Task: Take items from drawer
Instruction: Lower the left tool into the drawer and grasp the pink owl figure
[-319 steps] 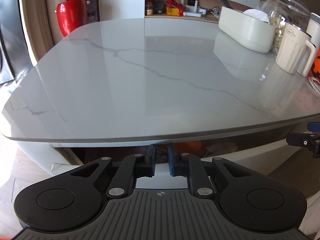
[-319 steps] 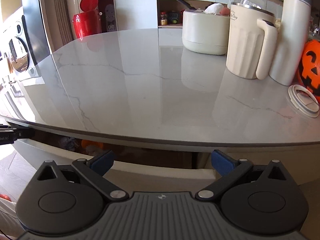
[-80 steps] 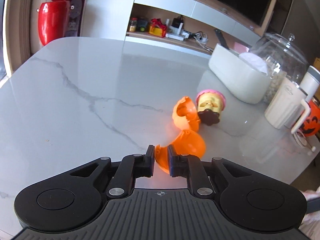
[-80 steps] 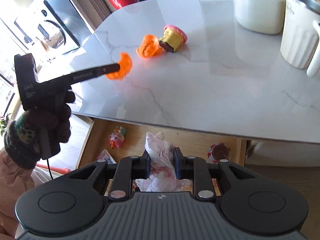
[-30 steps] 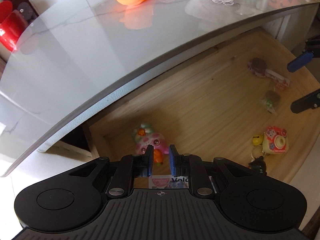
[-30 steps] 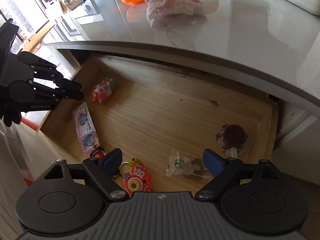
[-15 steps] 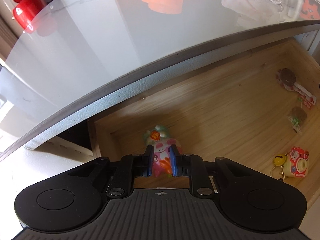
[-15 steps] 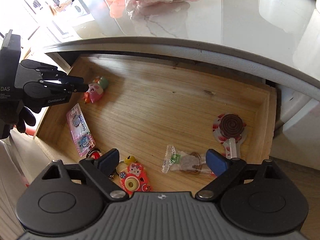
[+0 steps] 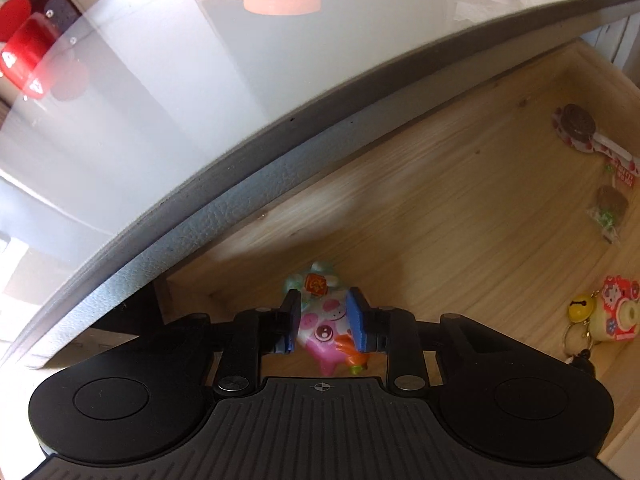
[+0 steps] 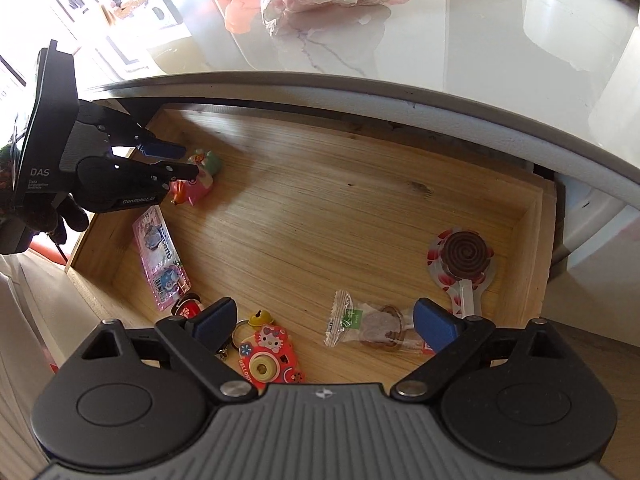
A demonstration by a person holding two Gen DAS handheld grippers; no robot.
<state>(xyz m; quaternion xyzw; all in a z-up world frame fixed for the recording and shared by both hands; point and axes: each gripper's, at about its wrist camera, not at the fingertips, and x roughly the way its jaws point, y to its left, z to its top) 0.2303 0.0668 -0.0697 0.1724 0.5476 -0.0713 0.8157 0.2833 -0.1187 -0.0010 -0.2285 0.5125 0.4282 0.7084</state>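
Pink pig toy (image 9: pixel 326 330) lies between left gripper's (image 9: pixel 324 322) opening jaws.

The open wooden drawer (image 10: pixel 516 216) sits under the grey marble countertop (image 10: pixel 460 40). Inside, the pink pig toy (image 10: pixel 198 182) lies far left, the brown spiral lollipop (image 10: pixel 466 258) far right. The wrapped sweet (image 10: pixel 372 326) seems nearest the front edge.

We see a home: a marble surface (image 10: pixel 460 32) above a wooden drawer (image 10: pixel 360 216) of small toys, with a red bin (image 9: pixel 24 56) behind.

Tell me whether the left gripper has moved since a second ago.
Yes. The left gripper has come down toward the drawer floor, and its opening jaws now flank the pink toy, which earlier lay ahead of them.
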